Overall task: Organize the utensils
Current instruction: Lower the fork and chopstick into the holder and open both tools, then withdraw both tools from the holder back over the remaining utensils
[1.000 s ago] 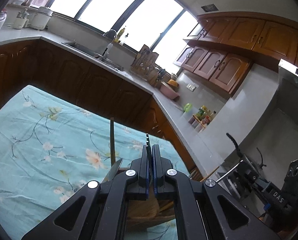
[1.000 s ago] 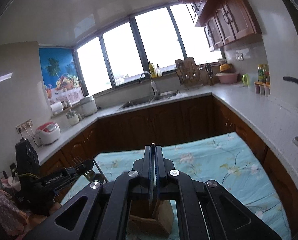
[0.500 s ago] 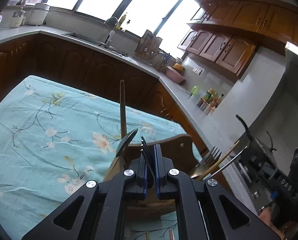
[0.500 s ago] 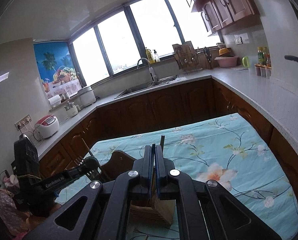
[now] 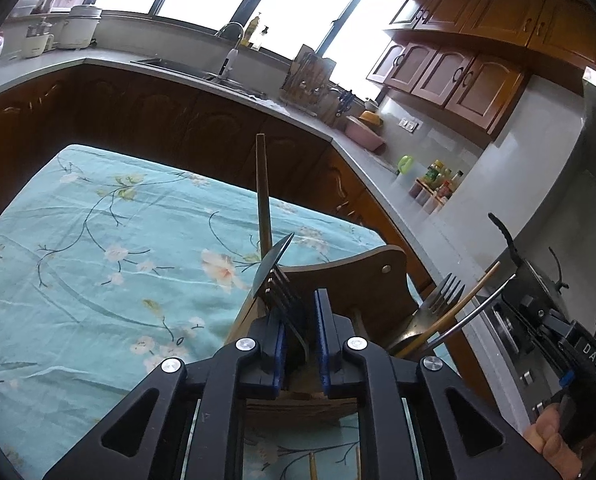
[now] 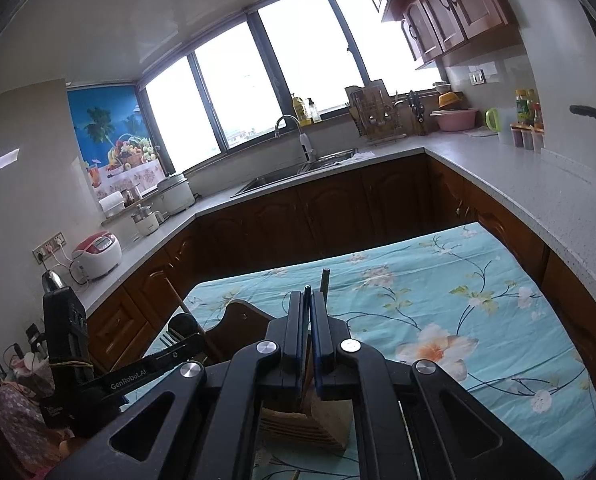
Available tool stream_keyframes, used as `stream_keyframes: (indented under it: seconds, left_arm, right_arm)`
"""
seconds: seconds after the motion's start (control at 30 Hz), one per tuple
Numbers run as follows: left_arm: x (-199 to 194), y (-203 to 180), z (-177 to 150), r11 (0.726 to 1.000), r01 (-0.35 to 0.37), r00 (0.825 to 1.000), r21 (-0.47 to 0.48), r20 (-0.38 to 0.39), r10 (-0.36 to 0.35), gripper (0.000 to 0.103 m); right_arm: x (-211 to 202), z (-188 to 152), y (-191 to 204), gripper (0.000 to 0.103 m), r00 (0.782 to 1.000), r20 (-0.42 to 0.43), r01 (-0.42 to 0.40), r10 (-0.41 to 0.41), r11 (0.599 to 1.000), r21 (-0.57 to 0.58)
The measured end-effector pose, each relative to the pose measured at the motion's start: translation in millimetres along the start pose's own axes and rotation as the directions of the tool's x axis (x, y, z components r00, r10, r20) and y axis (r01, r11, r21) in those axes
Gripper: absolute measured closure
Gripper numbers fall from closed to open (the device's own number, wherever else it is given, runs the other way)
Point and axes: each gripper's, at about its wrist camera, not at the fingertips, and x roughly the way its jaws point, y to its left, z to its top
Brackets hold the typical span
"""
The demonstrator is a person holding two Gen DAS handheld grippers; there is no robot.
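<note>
step: dropping cutlery into wooden utensil holder (image 5: pixel 349 280) on bench | left gripper (image 5: pixel 299 332) fingers opening, dark fork (image 5: pixel 284 294) loose between | right gripper (image 6: pixel 307 340) fingers pinched on thin utensil handle (image 6: pixel 307 294) | next: lift left clear, lower right

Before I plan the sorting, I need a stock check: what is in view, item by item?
floral cloth: one, turquoise, covering the table
wooden holder: one, brown, on the cloth under both tools
wooden stick: one, brown, upright in the holder
fork: one, dark metal, between the left tool's jaws
second fork: one, steel, leaning out of the holder's right side
thin utensil: one, dark, pinched in the right tool
sink: one, steel, in the counter below the window
pink basin: one, on the counter's right stretch
rice cooker: one, white, counter's left corner
left tool: one, black, jaws opening
right tool: one, black, shut
hand: one, gripping the right tool
</note>
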Motion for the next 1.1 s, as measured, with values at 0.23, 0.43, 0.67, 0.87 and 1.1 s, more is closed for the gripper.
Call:
stream_keyframes:
  seconds: [0.23, 0.43, 0.67, 0.87, 1.1]
  left_arm:
    - [-8.8, -4.4, -1.6, 1.0, -0.012, 1.0, 0.001, 0.001, 0.012, 0.084]
    - [-16.6, -9.9, -3.2, 1.0, -0.024, 1.0, 0.02, 0.004, 0.024, 0.08]
    - [-25.1, -11.6, -4.9, 0.999, -0.036, 0.999, 0.013, 0.002, 0.036, 0.067]
    - [-35.5, -12.6, -6.4, 0.999, -0.041, 0.999, 0.008, 0.006, 0.041, 0.061]
    - [-57.9, -11.3, -11.6, 0.999, -0.05, 0.999, -0.002, 0.019, 0.05, 0.036]
  right_arm:
    - [4.7, -5.6, -6.0, 0.095, 1.0, -0.016, -0.001, 0.001, 1.0, 0.017]
    - [6.4, -8.5, -6.9, 0.094, 1.0, -0.026, -0.004, 0.004, 1.0, 0.028]
    - [3.3, -9.3, -8.5, 0.073, 1.0, -0.027, -0.004, 0.005, 0.999, 0.042]
    - [-2.4, -10.5, -8.4, 0.054, 1.0, -0.024, -0.017, 0.018, 0.998, 0.055]
    - [-18.8, -14.5, -10.1, 0.028, 0.999, -0.001, -0.032, 0.032, 0.996, 0.083]
